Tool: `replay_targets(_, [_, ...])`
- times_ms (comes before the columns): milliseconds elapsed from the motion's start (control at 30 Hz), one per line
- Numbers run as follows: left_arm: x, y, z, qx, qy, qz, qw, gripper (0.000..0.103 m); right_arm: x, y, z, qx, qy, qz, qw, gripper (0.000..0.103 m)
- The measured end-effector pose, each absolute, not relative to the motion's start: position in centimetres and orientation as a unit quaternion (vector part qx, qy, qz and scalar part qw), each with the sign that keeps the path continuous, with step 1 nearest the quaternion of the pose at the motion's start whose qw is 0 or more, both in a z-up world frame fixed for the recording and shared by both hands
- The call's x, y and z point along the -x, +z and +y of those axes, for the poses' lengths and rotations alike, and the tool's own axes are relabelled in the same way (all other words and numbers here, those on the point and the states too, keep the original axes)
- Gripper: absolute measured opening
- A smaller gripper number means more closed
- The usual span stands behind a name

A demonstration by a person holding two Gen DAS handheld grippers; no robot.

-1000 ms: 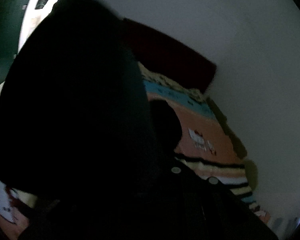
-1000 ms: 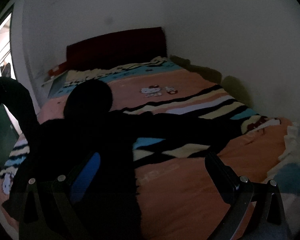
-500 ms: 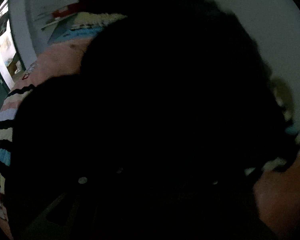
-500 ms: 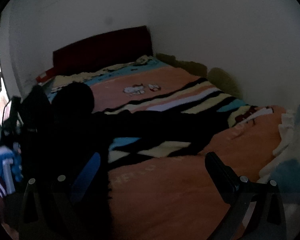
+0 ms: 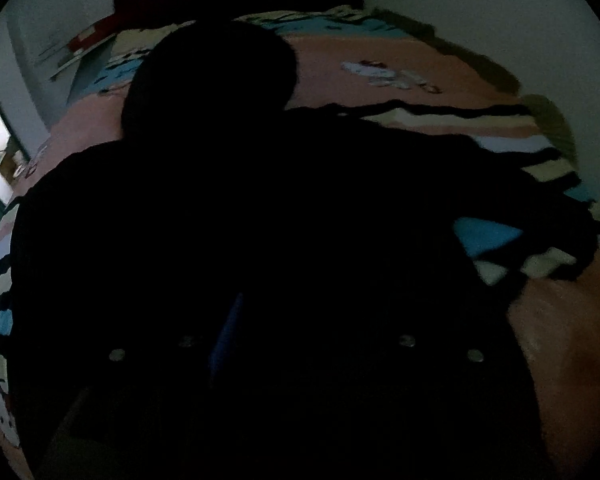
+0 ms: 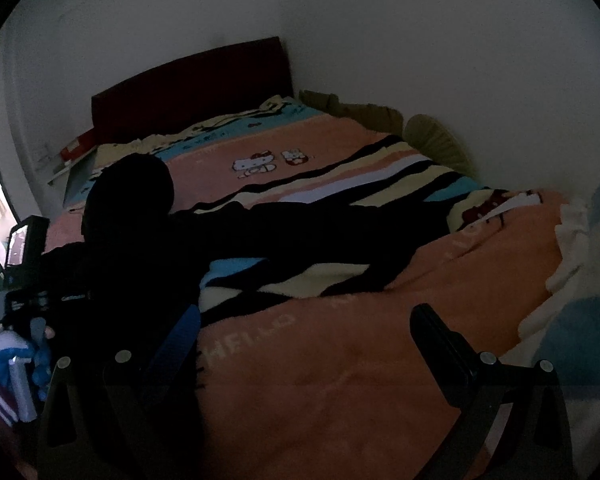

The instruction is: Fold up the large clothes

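A large black hooded garment (image 6: 148, 240) lies spread on the bed, hood toward the headboard and one sleeve (image 6: 340, 224) stretched to the right. In the left wrist view the garment (image 5: 260, 220) fills most of the frame. My left gripper (image 5: 296, 320) sits low over its body; only a blue pad and some screws show, and the fingers are lost in the dark. My right gripper (image 6: 304, 324) is open and empty above the orange blanket, its left finger (image 6: 176, 340) at the garment's right edge. The left gripper's body (image 6: 24, 280) shows at the far left.
The bed carries an orange striped cartoon-cat blanket (image 6: 340, 360). A dark red headboard (image 6: 192, 84) stands at the far end. White walls (image 6: 420, 40) border the bed behind and on the right. Olive bedding (image 6: 432, 136) is bunched along the right wall.
The left gripper has come down with the garment, which was lifted in front of its camera and now lies flatter on the bed. The right gripper stays open in nearly the same spot.
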State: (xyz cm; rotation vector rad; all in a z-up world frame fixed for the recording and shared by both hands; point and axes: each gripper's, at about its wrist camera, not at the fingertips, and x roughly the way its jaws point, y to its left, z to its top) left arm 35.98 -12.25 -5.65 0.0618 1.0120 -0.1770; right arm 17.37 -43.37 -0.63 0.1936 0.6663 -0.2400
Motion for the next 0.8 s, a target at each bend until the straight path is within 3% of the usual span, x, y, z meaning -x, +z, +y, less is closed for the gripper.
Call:
replay_targets(300, [-26.1,-1.5,-11.1,0.032,-0.122,0.445,0.887,0.052,-16.8,-0.8,-43.7,-0.119,-0.108,0.325,0.932,0.102])
replay_targets(800, [-17.9,-2.5,-0.2,0.093,-0.091,0.446,0.885,0.052,-16.3,0.2,-42.2,-0.091,-0.118,0.343,0.927,0.103])
